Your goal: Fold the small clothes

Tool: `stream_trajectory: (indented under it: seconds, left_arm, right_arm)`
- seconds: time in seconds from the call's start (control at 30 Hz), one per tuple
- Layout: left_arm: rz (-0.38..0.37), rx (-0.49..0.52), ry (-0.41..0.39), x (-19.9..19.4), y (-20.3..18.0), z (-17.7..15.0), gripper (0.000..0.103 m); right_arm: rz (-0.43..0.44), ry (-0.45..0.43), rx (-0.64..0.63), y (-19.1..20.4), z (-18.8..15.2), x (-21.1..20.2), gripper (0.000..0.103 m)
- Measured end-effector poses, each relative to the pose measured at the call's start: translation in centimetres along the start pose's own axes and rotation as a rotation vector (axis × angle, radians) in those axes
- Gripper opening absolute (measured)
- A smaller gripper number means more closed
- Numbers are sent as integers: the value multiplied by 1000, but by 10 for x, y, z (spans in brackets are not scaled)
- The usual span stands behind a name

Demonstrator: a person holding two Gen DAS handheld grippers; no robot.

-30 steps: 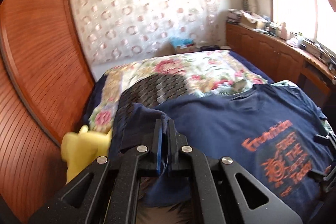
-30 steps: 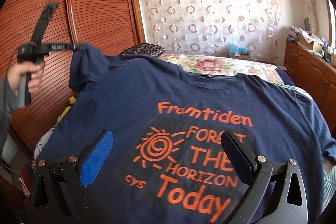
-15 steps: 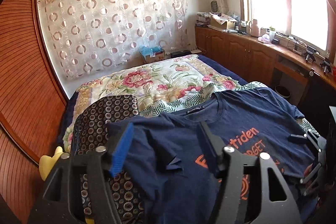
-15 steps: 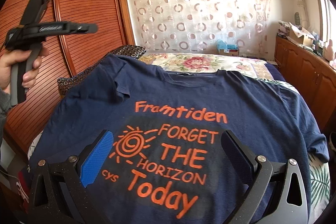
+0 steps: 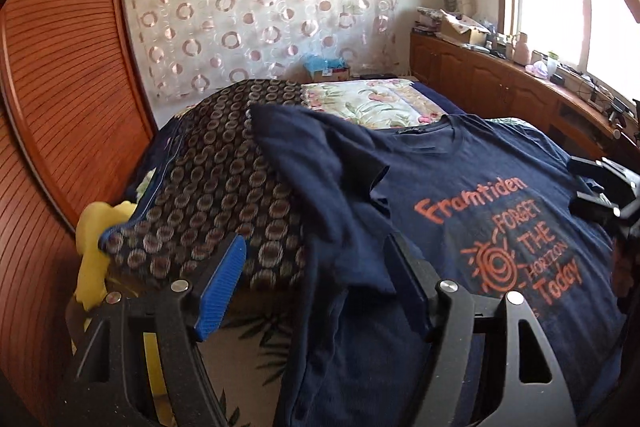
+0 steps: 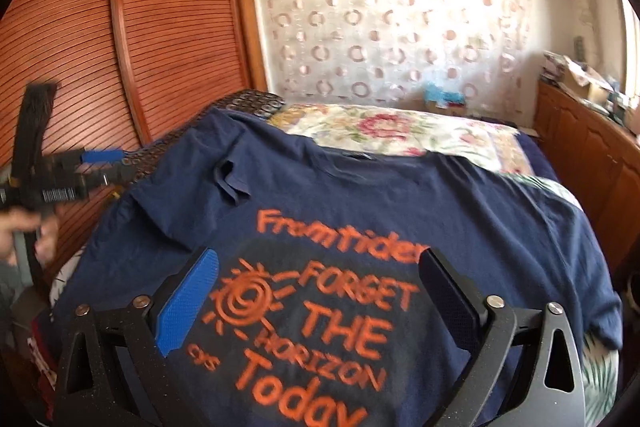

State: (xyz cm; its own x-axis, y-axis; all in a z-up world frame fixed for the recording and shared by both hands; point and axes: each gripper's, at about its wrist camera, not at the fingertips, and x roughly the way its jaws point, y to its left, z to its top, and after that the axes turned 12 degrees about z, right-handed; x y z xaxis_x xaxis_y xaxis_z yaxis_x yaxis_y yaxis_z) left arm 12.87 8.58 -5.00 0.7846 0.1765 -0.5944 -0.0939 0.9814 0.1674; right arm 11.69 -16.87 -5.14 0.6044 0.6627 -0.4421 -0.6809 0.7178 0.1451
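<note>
The left gripper has its jaws opening, already well apart, with a fold of navy cloth lying loose between them and neither pad pressing on it; the right gripper stands wide and empty, hovering over the print. The bed carries the whole job: the shirt lies face up across its near end, collar toward the far side, most of the body flat. The biggest risk I see is the shirt as a whole shifting, since it rests on a soft, uneven bed and partly over a dark patterned cushion at the left, so any pull on one side could drag the body askew and spoil a square fold. Next is the left sleeve, which sits bunched and creased, draped up onto the cushion instead of lying out flat; folding over it as it lies would likely trap a lump inside. Smaller again, the loose fold between the left jaws may catch on the blue pad or the dark one as the gripper pulls away, lifting cloth that should stay down. The right sleeve hangs near the bed edge in the right wrist view and could slip off if tugged. Last, a yellow thing beside the cushion sits close enough to snag a low sweep.
</note>
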Motion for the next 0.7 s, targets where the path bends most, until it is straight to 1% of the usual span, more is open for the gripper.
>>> stream_trajectory:
  seconds: [0.1,0.23,0.33,0.4,0.5,0.53,0.6,0.7]
  left_arm:
    - [18,-34,-16,-4,4,-11,72]
    - [25,-81,-47,-10,7,-17,72]
    - [16,-92,-47,-11,7,-21,72]
    - [5,-95,-45,-11,6,-24,72]
    - [-3,-92,-32,-10,5,-29,72]
    - [-7,-88,-32,-11,5,-30,72]
    - [-10,-77,-26,-11,3,-34,72]
    - [-15,-69,-17,-11,3,-37,72]
  right_arm:
    - [47,13,-24,2,16,19,95]
    - [104,27,-63,6,40,53,85]
    - [146,38,-78,14,56,83,80]
    - [175,75,-77,17,66,110,79]
    - [196,137,-48,19,72,147,65]
    - [212,150,-36,20,74,157,58]
    - [231,167,-17,19,82,172,56]
    - [251,203,11,18,93,190,47]
